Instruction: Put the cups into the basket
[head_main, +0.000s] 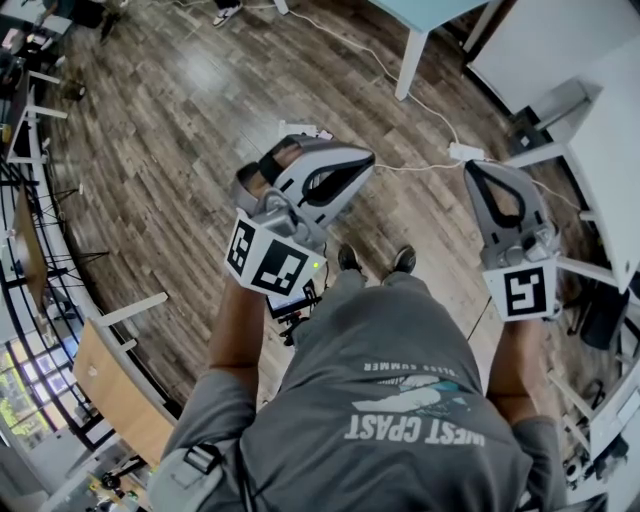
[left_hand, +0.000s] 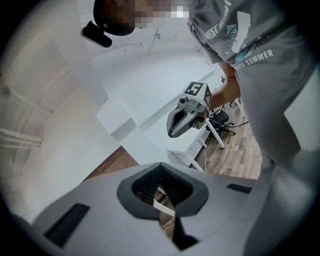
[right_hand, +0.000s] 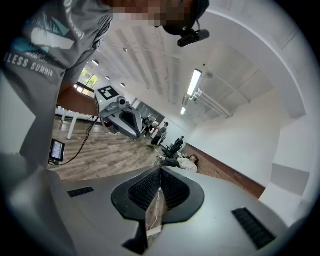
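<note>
Head view leaves it untold where the cups and the basket are. The grey two-jaw left gripper (head_main: 366, 160) is held up ahead of the person's grey printed T-shirt (head_main: 400, 380), its jaws closed tip to tip with nothing between them. The grey right gripper (head_main: 472, 168), also ahead of the T-shirt and well apart from the left one, is likewise closed and empty. Beyond the T-shirt lie a pair of black shoes (head_main: 376, 260), the brown wooden plank floor (head_main: 180, 130) and a white power strip (head_main: 465, 152). A white tabletop (head_main: 610, 150) stands to the T-shirt's right.
</note>
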